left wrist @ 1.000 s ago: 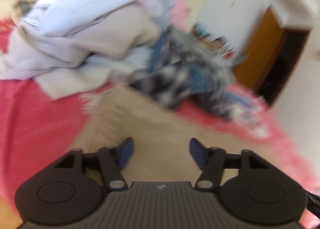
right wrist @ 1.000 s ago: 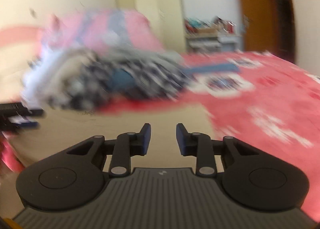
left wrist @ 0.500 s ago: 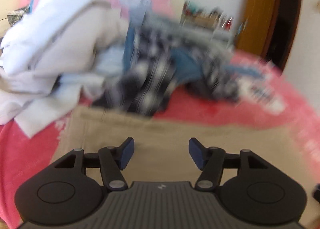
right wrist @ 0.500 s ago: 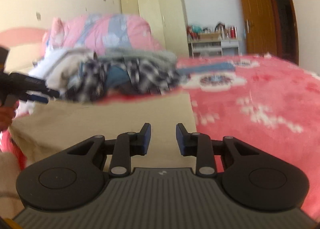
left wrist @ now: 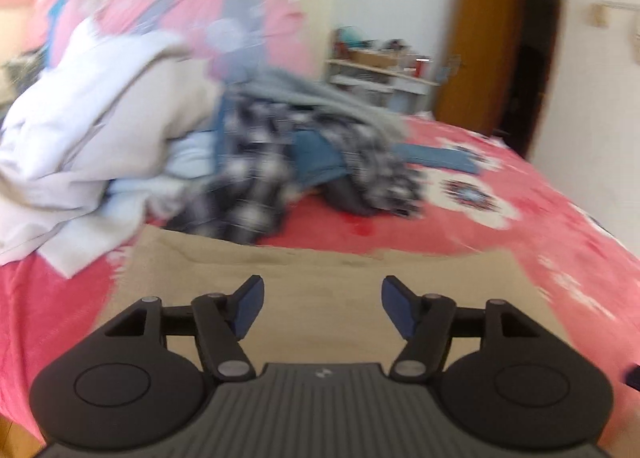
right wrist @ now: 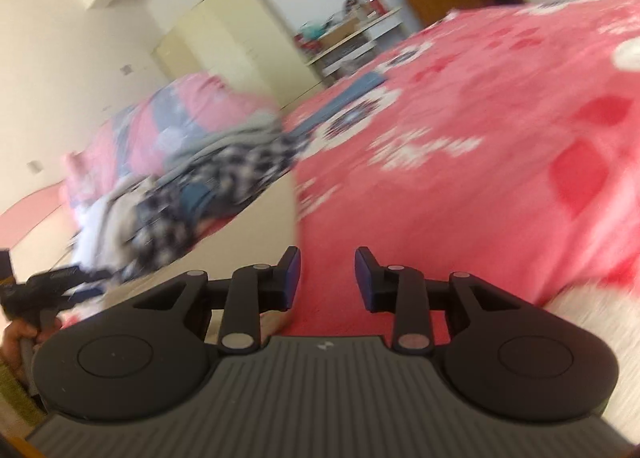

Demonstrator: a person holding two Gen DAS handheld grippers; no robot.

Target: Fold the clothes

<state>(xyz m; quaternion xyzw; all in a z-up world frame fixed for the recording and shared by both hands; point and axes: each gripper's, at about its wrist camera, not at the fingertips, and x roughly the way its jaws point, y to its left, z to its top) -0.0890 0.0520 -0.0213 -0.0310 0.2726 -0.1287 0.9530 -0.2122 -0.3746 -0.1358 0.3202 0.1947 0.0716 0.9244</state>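
Note:
A tan garment point(left wrist: 320, 270) lies flat on the red bedspread point(left wrist: 520, 218). My left gripper point(left wrist: 322, 300) is open and empty, low over the garment's near part. In the right wrist view the tan garment point(right wrist: 256, 218) shows at left, and my right gripper point(right wrist: 328, 274) is open and empty, tilted, above the bedspread point(right wrist: 480, 178) just right of the garment's edge. The left gripper point(right wrist: 48, 286) shows at that view's far left, held by a hand.
A heap of clothes point(left wrist: 120, 130), white, beige, plaid and blue, lies beyond the tan garment. A pink quilt point(left wrist: 224, 18) is piled behind it. A cream wardrobe point(right wrist: 240, 30), a cluttered shelf point(left wrist: 384, 70) and a brown door point(left wrist: 484, 58) stand along the far wall.
The left view has swung right and levelled over the tan garment. The right gripper has tilted and moved right, off the garment to above the bedspread. Both stay open.

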